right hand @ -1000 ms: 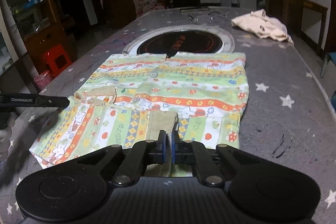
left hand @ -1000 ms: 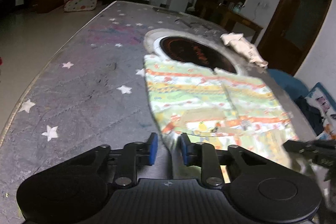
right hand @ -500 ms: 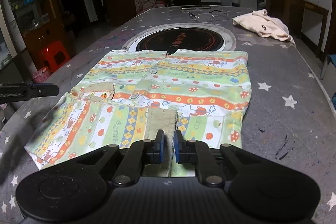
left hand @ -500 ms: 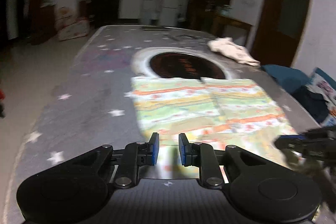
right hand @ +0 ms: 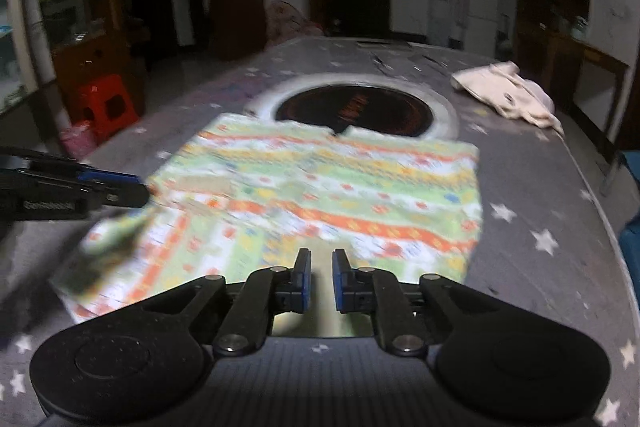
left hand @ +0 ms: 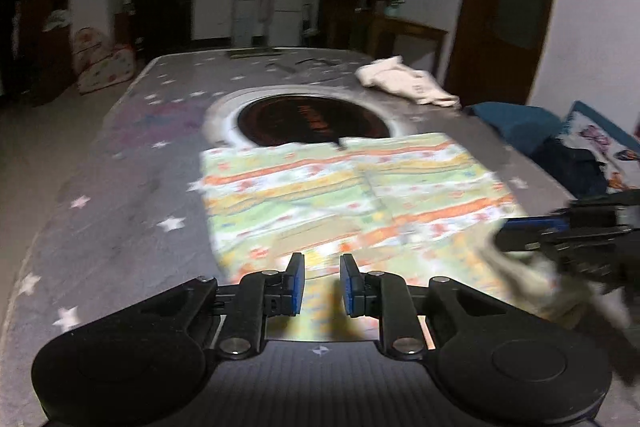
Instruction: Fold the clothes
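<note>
While patterned garment lies flat on star-print table just before round inset, left gripper and right gripper hover over near hem, jaws parted, holding nothing.

Two garments, two grippers, one table.

One striped green-and-orange patterned cloth garment lies flat, and one crumpled cream cloth garment sits apart; that makes two. One grey star-printed table carries one round dark inset plate. Two black two-finger grippers, left gripper and right gripper. One red plastic stool.
</note>
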Demonstrator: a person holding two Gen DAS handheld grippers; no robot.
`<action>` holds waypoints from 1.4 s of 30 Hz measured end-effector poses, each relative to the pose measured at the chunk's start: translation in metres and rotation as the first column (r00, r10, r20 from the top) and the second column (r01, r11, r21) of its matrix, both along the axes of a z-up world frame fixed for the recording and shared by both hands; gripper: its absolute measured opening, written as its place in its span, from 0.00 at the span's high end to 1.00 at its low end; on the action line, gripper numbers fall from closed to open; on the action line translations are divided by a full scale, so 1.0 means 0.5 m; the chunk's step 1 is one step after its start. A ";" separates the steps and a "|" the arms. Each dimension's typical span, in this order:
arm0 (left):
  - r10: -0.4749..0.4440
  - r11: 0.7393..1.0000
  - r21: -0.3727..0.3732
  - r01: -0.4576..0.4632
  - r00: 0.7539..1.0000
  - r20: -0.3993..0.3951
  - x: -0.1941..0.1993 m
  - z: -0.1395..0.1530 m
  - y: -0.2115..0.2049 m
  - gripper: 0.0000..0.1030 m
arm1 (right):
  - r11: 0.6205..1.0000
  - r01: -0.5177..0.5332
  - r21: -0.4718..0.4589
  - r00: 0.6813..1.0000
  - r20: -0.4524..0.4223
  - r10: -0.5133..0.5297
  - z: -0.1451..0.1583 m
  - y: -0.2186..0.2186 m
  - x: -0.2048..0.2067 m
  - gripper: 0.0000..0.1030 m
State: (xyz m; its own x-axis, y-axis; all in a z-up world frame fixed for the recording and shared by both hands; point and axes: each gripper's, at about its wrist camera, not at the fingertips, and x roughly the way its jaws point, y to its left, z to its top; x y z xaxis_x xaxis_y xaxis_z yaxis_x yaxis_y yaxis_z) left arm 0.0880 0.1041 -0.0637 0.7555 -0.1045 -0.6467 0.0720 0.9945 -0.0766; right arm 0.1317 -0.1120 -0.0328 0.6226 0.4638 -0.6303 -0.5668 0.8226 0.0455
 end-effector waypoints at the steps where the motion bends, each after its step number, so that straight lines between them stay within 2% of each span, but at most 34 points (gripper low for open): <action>1: -0.009 1.000 0.000 0.009 1.000 0.001 0.001 0.000 -0.005 0.79 | 1.000 -0.017 0.002 1.000 0.000 0.017 0.001 0.008 0.000 0.82; 5: -0.044 0.999 0.000 0.044 0.999 0.005 0.006 -0.001 -0.025 0.79 | 0.997 -0.081 -0.001 0.997 -0.009 0.081 -0.006 0.040 0.004 0.79; 11: -0.074 0.997 0.002 0.074 0.997 0.009 0.002 0.002 -0.037 0.78 | 0.993 -0.113 -0.032 0.992 -0.057 0.111 -0.033 0.048 0.017 0.75; 14: -0.074 0.997 0.002 0.074 0.997 0.013 -0.017 0.012 -0.029 0.78 | 0.992 -0.122 -0.041 0.992 -0.046 0.120 -0.024 0.036 0.005 0.64; 17: -0.083 0.996 -0.011 0.083 0.996 0.019 -0.044 0.022 -0.025 0.77 | 0.988 -0.142 -0.055 0.989 -0.051 0.140 -0.021 0.021 -0.009 0.63; 21: -0.112 0.993 0.022 0.112 0.994 0.018 -0.080 0.018 -0.035 0.75 | 0.984 -0.156 -0.090 0.987 -0.051 0.152 -0.031 0.002 -0.028 0.61; 23: -0.105 0.993 0.044 0.105 0.994 0.004 -0.091 0.008 -0.035 0.71 | 0.984 -0.152 -0.094 0.988 -0.046 0.148 -0.026 -0.003 -0.035 0.61; 27: -0.088 0.995 0.046 0.088 0.996 0.000 -0.107 0.004 -0.026 0.69 | 0.984 -0.159 -0.080 0.987 -0.030 0.157 -0.010 -0.009 -0.052 0.60; 33: -0.074 0.995 0.068 0.074 0.997 -0.001 -0.127 0.006 -0.018 0.64 | 0.981 -0.168 -0.098 0.985 -0.046 0.164 -0.025 -0.012 -0.060 0.60; 36: -0.076 0.997 0.033 0.076 0.997 -0.002 -0.142 0.026 -0.016 0.64 | 0.982 -0.162 -0.093 0.986 -0.042 0.159 -0.013 -0.022 -0.065 0.59; 39: -0.113 0.993 -0.046 0.113 0.994 -0.005 -0.162 0.055 -0.025 0.60 | 0.982 -0.159 -0.103 0.987 -0.034 0.156 -0.004 -0.034 -0.074 0.59; 42: -0.157 0.984 -0.084 0.156 0.988 -0.001 -0.178 0.076 -0.046 0.57 | 0.980 -0.153 -0.125 0.988 -0.030 0.150 0.001 -0.048 -0.082 0.58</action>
State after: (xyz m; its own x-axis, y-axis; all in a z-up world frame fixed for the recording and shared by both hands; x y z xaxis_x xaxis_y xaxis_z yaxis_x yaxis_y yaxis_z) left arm -0.0011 0.0810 -0.0257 0.7205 -0.2749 -0.6366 0.2253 0.9611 -0.1601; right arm 0.0908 -0.1361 -0.0322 0.5379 0.4672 -0.7017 -0.6853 0.7271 -0.0411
